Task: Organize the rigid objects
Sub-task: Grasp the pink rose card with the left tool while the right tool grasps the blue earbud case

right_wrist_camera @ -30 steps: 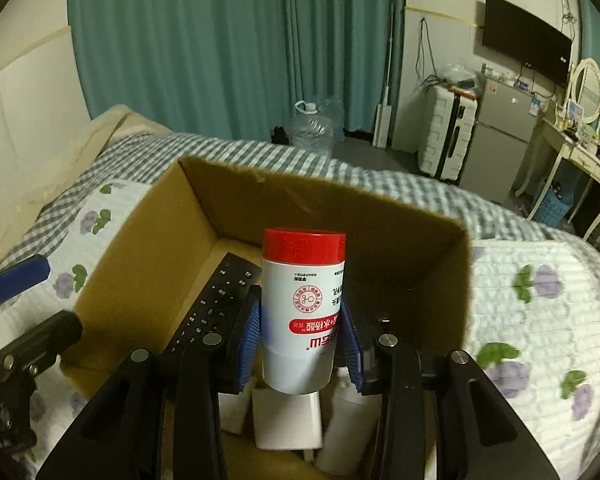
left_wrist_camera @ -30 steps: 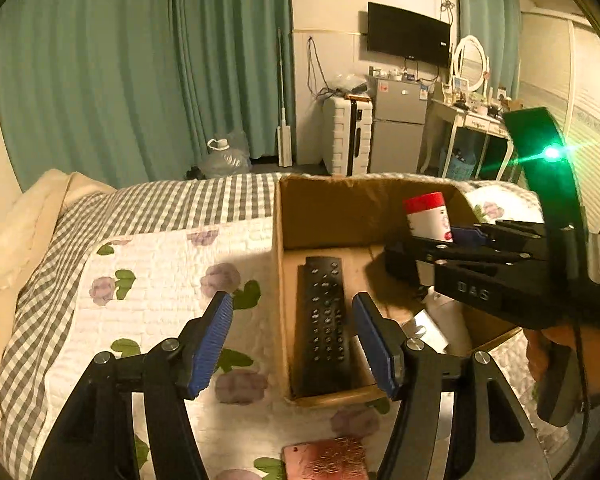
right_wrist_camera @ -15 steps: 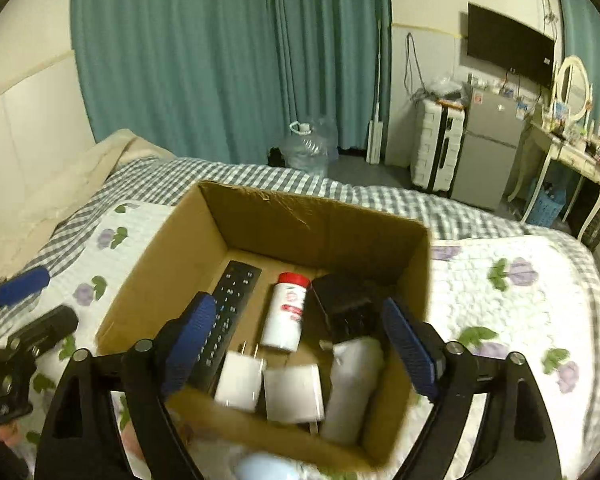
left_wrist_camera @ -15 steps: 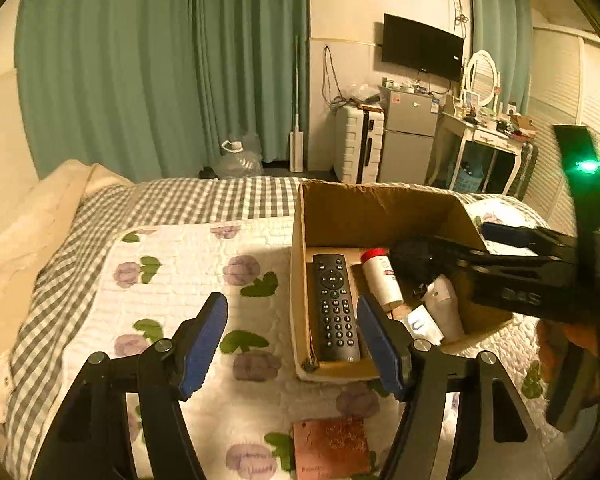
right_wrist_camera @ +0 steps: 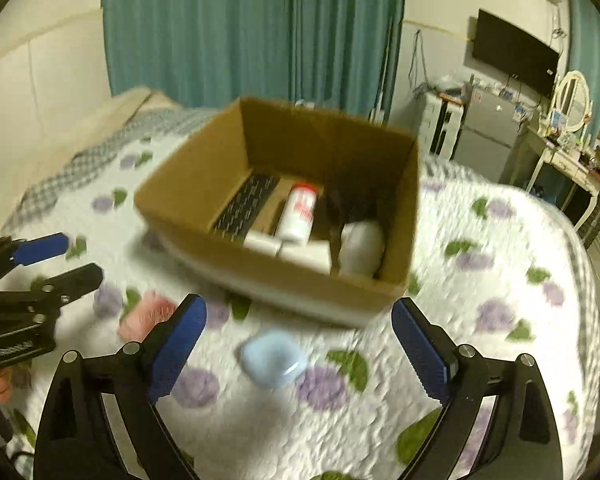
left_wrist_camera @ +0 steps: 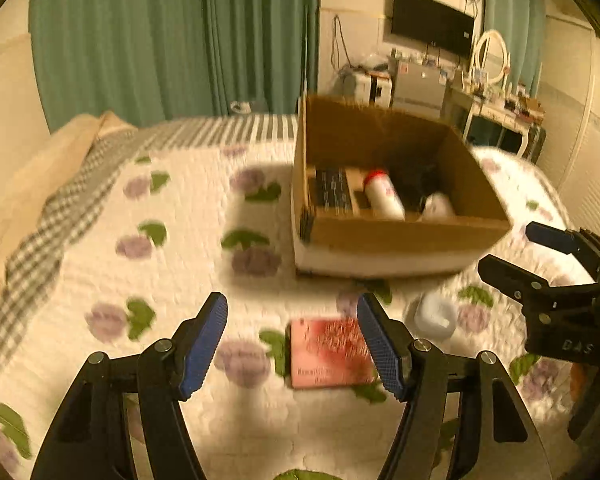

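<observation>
A: Where was the red-capped bottle (right_wrist_camera: 299, 216)?

B: It lay on its side on the floor of the cardboard box (right_wrist_camera: 196, 196), its long axis running from the near wall to the far wall, red cap toward the far wall. On its left the black remote (right_wrist_camera: 246, 208) lay with a similar front-to-back line, close beside it.

A: What else was in the box?

B: 2 white blocks (right_wrist_camera: 284, 248) sat against the near wall, a white bottle (right_wrist_camera: 360, 248) lay at the right, and something dark sat behind it; blur hid what it was.

A: And the right gripper (right_wrist_camera: 299, 346)?

B: Its jaws had just been opening and stood wide apart with nothing between the pads. Below the gap, a pale blue object (right_wrist_camera: 274, 358) rested on the floral quilt (right_wrist_camera: 500, 260), in front of the box.

A: The left gripper (left_wrist_camera: 292, 338)?

B: Released too, jaws spread over a pink card (left_wrist_camera: 330, 354) lying flat on the quilt; the pads did not touch it. The blue object was just to the right of that card.
</observation>
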Demonstrator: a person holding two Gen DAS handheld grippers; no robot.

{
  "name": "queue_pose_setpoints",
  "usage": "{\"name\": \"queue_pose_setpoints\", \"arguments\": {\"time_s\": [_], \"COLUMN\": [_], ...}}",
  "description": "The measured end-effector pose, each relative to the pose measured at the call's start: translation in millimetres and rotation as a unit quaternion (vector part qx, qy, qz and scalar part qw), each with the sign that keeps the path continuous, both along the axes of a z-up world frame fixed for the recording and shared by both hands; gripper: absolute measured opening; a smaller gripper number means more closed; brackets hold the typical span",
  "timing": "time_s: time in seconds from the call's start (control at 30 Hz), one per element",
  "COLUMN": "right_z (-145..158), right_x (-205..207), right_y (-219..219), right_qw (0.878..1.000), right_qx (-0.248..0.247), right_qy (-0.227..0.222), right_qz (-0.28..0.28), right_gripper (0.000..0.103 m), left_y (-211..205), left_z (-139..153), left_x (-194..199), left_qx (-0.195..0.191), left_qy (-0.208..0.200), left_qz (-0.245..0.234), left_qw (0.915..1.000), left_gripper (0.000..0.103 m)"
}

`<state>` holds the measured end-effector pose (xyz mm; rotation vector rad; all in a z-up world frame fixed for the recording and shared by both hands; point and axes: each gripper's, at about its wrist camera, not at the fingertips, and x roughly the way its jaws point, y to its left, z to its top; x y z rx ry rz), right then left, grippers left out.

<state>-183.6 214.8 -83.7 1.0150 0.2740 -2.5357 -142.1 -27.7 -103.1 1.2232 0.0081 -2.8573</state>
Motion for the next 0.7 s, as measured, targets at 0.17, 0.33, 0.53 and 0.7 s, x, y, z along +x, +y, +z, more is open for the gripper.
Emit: {"name": "queue_pose_setpoints", "arguments": {"time_s": [0.17, 0.33, 0.53, 0.7], "right_z": [-15, -21, -23, -28], "right_x": [-7, -14, -14, -14], "right_y": [0, 6, 5, 3], "right_qw": [1.000, 0.999, 0.999, 0.999], "right_qx": [0.009, 0.005, 0.005, 0.013], "right_qy": [-0.014, -0.024, -0.029, -0.032], "right_qz": [-0.006, -0.020, -0.022, -0.023], "right_gripper": [0.094, 0.094, 0.094, 0.094], "left_y": [4, 12, 19, 38], "left_z": [-39, -67, -81, -94], "left_x": [-13, -24, -29, -35], "left_qx": [0.022, 0.035, 0.052, -0.015], "left_qy": [-0.060, -0.103, -0.123, -0.131], "left_qz": [-0.003, -0.008, -0.014, -0.020], "left_qw": [0.9979, 0.9940, 0.9909, 0.9911], "left_gripper": [0.070, 0.070, 0.074, 0.078]}}
